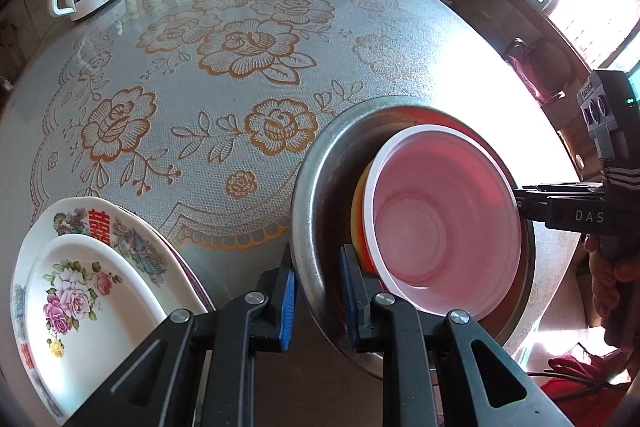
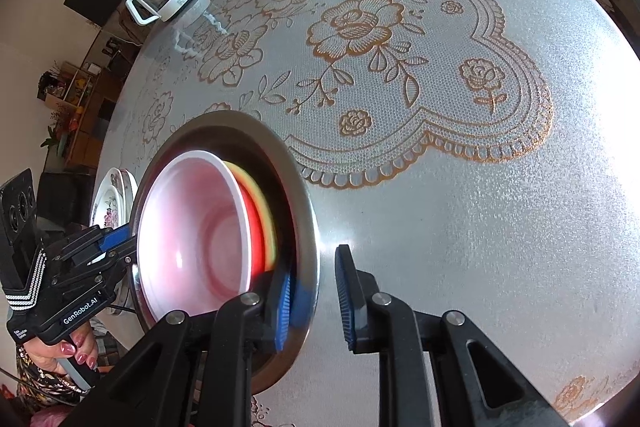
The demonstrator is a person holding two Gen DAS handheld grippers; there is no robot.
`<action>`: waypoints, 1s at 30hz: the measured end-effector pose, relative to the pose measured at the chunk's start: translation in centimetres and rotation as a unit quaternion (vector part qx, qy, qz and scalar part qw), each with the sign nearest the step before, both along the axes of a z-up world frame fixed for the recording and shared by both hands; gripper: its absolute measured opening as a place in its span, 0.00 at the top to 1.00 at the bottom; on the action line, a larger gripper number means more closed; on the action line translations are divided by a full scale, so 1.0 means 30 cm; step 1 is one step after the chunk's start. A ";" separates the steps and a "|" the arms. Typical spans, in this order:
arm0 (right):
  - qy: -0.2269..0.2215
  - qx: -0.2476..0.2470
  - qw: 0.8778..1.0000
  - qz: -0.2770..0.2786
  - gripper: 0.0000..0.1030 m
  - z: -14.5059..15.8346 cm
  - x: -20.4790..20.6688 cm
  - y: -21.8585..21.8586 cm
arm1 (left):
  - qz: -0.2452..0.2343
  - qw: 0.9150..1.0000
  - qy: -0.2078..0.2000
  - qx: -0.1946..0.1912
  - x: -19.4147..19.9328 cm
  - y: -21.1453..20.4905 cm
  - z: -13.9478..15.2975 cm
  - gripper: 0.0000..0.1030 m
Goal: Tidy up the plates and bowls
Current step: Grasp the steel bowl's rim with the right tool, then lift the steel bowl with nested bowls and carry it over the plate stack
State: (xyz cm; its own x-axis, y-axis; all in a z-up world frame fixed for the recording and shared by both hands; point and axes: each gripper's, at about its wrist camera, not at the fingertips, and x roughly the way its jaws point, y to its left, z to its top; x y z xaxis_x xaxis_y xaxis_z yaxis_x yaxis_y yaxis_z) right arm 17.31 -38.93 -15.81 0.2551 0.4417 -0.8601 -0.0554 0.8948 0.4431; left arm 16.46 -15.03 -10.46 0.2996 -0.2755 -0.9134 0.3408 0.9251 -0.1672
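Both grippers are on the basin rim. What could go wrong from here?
1. The right gripper straddles the basin rim, but a gap shows at its outer pad. A lift could slip on that side and tip the basin.
2. The bowls lean loose inside the basin and may slide or spill out if it tilts.
3. The plates lie close beside the left gripper, so a swing could knock them.

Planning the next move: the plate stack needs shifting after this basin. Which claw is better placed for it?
Probably left. The left claw grips the metal basin rim right beside the plate stack; the right claw sits on the basin's far side.
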 end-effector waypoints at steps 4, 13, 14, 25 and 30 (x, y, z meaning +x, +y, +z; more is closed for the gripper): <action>0.003 -0.001 1.000 0.005 0.81 -0.002 0.006 0.002 | 0.004 1.000 0.014 0.004 0.003 -0.004 -0.008 0.82; 0.011 0.004 1.000 0.025 0.91 -0.008 0.029 0.022 | 0.007 1.000 0.029 0.010 0.003 -0.018 -0.014 0.83; 0.010 0.000 1.000 0.028 0.91 -0.007 0.031 0.023 | 0.006 1.000 0.026 0.007 0.000 -0.022 -0.010 0.83; 0.003 -0.003 0.999 0.037 0.90 0.008 0.048 0.005 | 0.047 0.999 0.009 -0.010 -0.013 -0.027 0.020 0.84; -0.019 -0.018 0.999 0.033 0.90 0.068 0.028 0.014 | 0.037 0.998 0.007 -0.040 -0.022 0.002 0.048 0.86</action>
State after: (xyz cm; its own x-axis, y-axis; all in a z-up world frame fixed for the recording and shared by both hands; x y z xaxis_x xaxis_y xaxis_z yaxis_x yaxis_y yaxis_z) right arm 18.13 -38.51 -13.75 0.2587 0.4280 -0.8659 -0.1314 0.9037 0.4075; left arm 15.79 -14.96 -9.01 0.3103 -0.3253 -0.8932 0.2685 0.9314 -0.2459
